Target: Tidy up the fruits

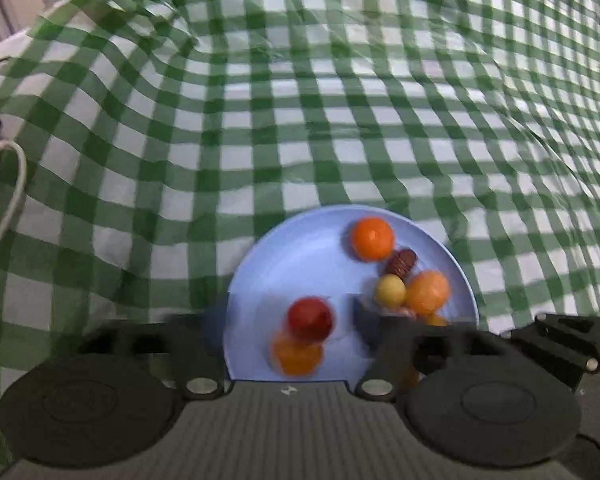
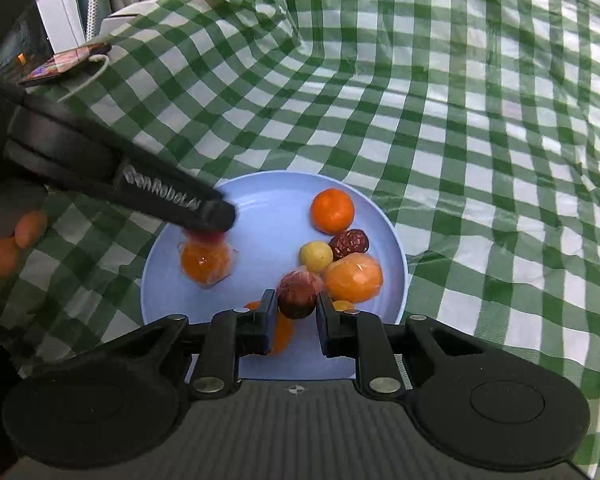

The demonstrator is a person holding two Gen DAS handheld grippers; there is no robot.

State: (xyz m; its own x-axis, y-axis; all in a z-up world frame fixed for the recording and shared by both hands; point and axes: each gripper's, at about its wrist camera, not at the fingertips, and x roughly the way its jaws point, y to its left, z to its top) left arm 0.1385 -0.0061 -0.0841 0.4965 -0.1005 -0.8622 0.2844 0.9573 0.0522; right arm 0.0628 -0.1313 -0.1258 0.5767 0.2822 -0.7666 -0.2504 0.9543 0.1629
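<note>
We are seeing a blue plate (image 2: 260,200) sitting on the green checked cloth (image 2: 460,120), holding the fruits; our right gripper (image 2: 297,320) is sitting low over the plate's near rim, fingers spread either side of a dark red wrapped fruit (image 2: 298,294), not clearly touching it; our left gripper (image 1: 288,320) is hovering over the plate's left part, fingers spread wide, blurred; a red fruit (image 1: 310,319) is lying between them over a wrapped orange fruit (image 2: 205,262); an orange (image 2: 332,211), yellow ball (image 2: 315,256), date (image 2: 349,243) and larger wrapped orange fruit (image 2: 354,278) are clustering at right; a phone (image 2: 60,64) is lying far left.
</note>
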